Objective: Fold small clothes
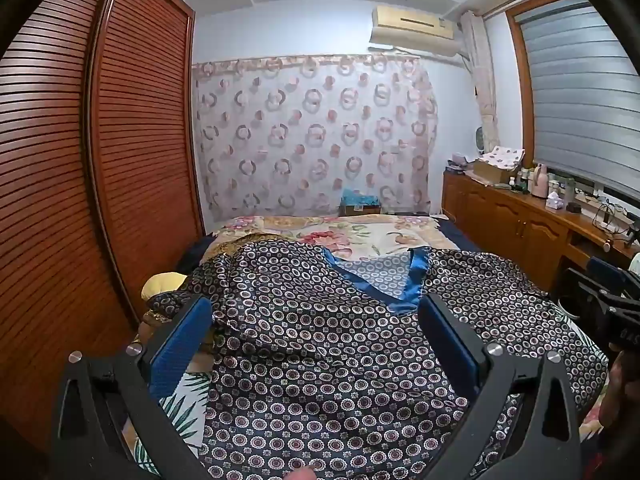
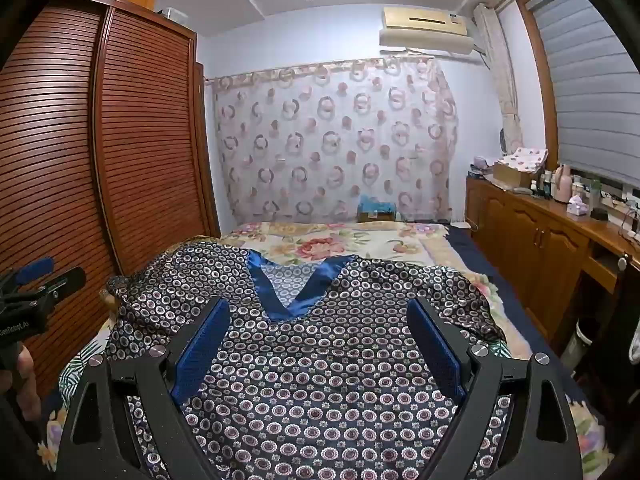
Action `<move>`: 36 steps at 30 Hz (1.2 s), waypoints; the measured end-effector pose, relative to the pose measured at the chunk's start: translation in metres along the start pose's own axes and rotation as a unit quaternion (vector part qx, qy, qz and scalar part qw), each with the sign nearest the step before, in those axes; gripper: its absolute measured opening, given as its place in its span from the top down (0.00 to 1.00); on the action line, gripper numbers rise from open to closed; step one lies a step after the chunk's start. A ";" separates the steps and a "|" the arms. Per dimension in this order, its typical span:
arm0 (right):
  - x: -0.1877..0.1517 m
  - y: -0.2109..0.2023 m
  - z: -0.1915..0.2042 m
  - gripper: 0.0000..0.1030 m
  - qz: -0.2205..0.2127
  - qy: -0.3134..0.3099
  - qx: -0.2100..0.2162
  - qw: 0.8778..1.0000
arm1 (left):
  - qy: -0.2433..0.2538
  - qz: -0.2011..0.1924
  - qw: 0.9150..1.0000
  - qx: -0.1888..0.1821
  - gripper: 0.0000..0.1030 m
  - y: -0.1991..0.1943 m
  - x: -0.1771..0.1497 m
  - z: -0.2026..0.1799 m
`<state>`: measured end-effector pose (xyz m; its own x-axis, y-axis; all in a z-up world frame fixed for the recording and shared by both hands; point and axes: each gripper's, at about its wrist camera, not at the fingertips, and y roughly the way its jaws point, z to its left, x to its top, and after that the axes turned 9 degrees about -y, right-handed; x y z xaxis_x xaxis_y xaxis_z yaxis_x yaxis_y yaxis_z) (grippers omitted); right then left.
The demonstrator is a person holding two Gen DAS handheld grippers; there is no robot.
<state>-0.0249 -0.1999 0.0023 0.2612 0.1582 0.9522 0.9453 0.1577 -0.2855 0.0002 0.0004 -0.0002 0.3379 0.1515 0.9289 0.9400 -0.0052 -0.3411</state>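
Your left gripper, with its blue-padded black fingers spread wide and holding nothing, hangs over the dark satin top printed with small rings. Your right gripper is likewise wide apart and empty above the same garment. The top lies face up on the floral bedspread, its blue V-neck trim pointing toward you and its left sleeve rumpled. Beyond stand the slatted brown wooden wardrobe, the ring-patterned sheer curtain and the wooden sideboard on the right.
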 end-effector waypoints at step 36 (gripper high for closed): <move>-0.002 -0.001 0.001 0.12 -0.001 -0.002 -0.002 1.000 | 0.012 -0.007 1.000 0.009 0.00 -0.003 -0.001 0.000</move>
<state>-0.0267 -0.1990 0.0010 0.2581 0.1610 0.9526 0.9468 0.1538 -0.2825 -0.0032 0.0002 -0.0001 0.3264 0.1271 0.9367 0.9437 0.0136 -0.3307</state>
